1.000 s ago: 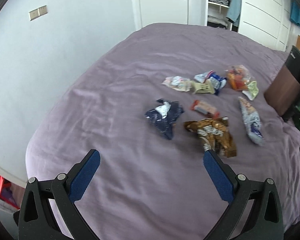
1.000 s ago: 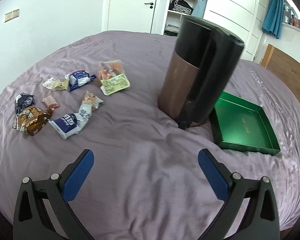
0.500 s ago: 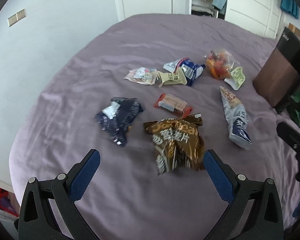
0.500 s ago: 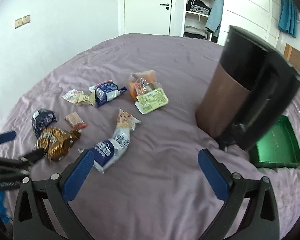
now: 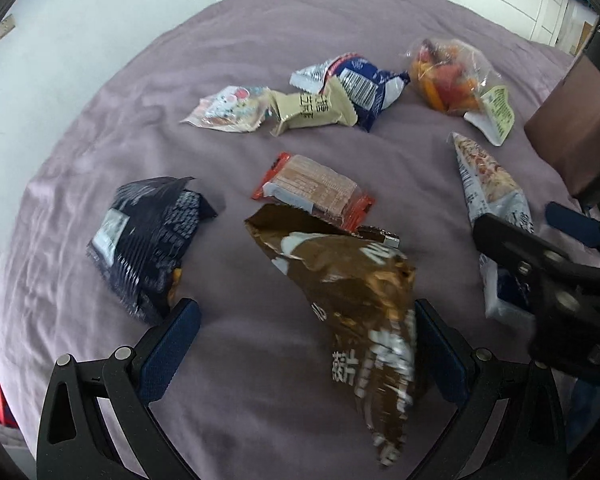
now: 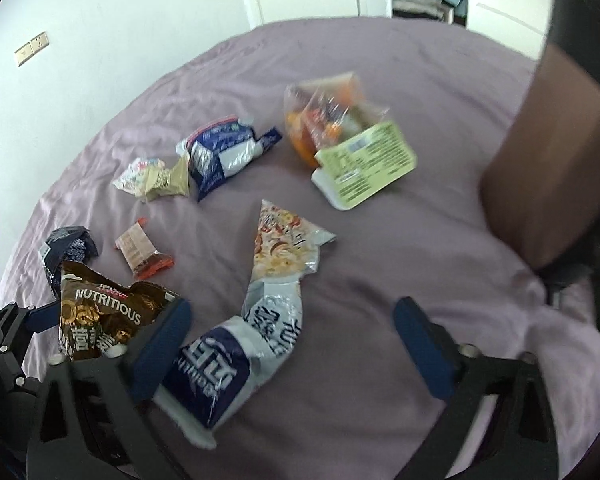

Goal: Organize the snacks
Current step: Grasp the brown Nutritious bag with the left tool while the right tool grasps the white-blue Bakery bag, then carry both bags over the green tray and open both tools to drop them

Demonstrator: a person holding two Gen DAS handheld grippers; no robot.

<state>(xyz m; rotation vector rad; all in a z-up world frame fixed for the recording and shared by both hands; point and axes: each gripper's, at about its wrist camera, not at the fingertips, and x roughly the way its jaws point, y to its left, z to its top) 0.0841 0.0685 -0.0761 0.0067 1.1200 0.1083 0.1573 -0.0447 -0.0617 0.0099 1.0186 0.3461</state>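
Several snack packets lie scattered on a purple bed sheet (image 5: 260, 32). My left gripper (image 5: 304, 316) is open low over a brown bag (image 5: 352, 288), which lies between its fingers, close to the right one. A dark navy bag (image 5: 148, 240) sits just beyond the left finger, and a red wafer packet (image 5: 312, 190) lies further ahead. My right gripper (image 6: 292, 312) hangs over a long white-and-blue bag (image 6: 276, 256). Its jaws are closing, the bag's lower end lies by the left finger, and the pads do not press on it.
Further back lie a beige packet (image 5: 312, 110), a pink-white packet (image 5: 228, 110), a blue-white bag (image 6: 224, 152) and a clear bag of orange sweets (image 6: 324, 120) with a green label. A tall brown-and-black bin (image 6: 548, 184) stands on the bed at the right. A white wall borders the left.
Both grippers have come down and forward toward the snacks, which now fill the views. The right gripper's jaws have narrowed a little. The right gripper now shows in the left wrist view.
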